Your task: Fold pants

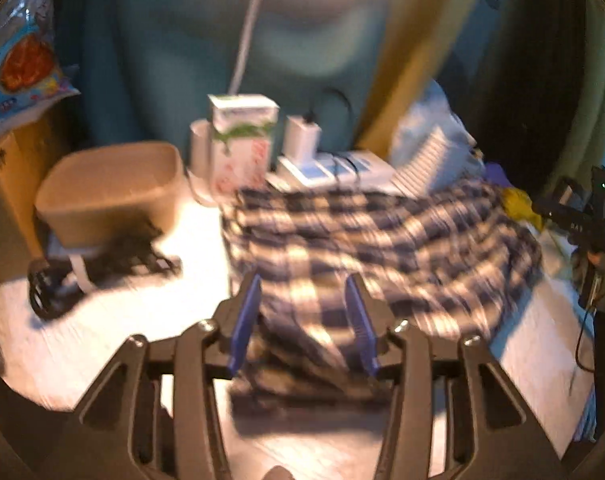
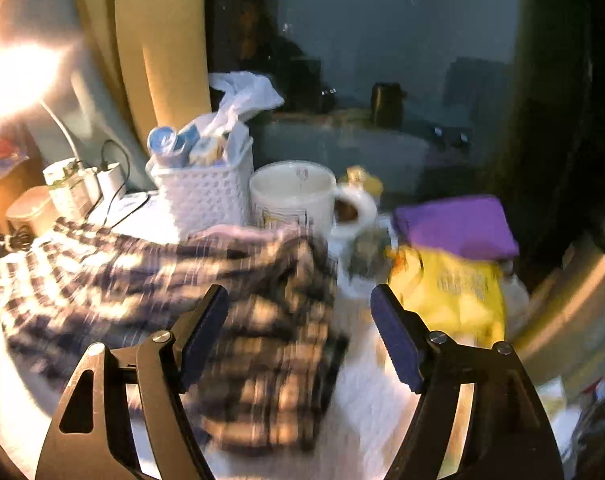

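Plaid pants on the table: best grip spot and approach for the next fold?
Grip the plaid pants at the near stacked edge, coming in low from the near side. The layers bunch into a thick lip there, right below the open left gripper; the far side is crowded by the white basket and mug.

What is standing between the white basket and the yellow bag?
A white mug stands between the basket and the bag, seen in the right wrist view.

Glaring lamp (image 2: 10,80) — teal wall (image 1: 162,40), dark window (image 2: 382,60)
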Tool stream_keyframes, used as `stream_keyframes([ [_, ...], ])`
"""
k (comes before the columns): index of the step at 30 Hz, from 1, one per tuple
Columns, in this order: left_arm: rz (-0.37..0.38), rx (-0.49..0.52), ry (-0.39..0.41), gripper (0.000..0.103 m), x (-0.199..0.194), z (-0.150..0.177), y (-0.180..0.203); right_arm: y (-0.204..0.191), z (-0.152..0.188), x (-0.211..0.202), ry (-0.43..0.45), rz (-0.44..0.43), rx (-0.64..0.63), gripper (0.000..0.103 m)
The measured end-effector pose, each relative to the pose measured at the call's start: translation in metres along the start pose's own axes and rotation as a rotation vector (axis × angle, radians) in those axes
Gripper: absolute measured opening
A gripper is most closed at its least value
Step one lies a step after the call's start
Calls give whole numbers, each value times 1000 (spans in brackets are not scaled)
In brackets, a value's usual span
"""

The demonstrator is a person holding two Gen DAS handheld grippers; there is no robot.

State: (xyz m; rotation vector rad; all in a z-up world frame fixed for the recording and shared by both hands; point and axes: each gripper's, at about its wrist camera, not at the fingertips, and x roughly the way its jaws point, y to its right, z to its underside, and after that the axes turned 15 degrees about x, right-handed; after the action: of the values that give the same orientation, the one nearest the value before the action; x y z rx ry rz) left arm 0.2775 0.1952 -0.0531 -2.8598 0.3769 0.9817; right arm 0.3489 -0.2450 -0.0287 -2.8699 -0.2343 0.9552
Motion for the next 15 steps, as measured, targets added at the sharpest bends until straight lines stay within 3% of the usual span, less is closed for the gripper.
stream_keyframes([
  [3, 27, -34, -16, 65, 6, 14, 2, 17, 21, -7, -65, -31, 81, 77],
  [6, 78, -84, -59, 66, 21, 24, -1, 38, 44, 2, -148, -50, 185, 77],
  [8, 94, -117, -117, 66, 32, 34, -2, 35, 50, 0, -128, -40, 166, 77],
  [11, 128, -108, -87, 65, 28, 40, 2, 23, 50, 1, -140, -91, 148, 77],
  [12, 128, -91, -68, 61, 24, 39, 5, 16, 51, 3, -152, -111, 122, 77],
  [13, 123, -78, -61, 45, 23, 38, 8, 9, 53, 7, -170, -119, 96, 76],
  [14, 110, -71, -67, 40, 22, 39, 10, 5, 56, 12, -183, -114, 72, 62],
  [15, 99, -74, -74, 34, 22, 42, 12, -3, 61, 17, -184, -101, 27, 41],
])
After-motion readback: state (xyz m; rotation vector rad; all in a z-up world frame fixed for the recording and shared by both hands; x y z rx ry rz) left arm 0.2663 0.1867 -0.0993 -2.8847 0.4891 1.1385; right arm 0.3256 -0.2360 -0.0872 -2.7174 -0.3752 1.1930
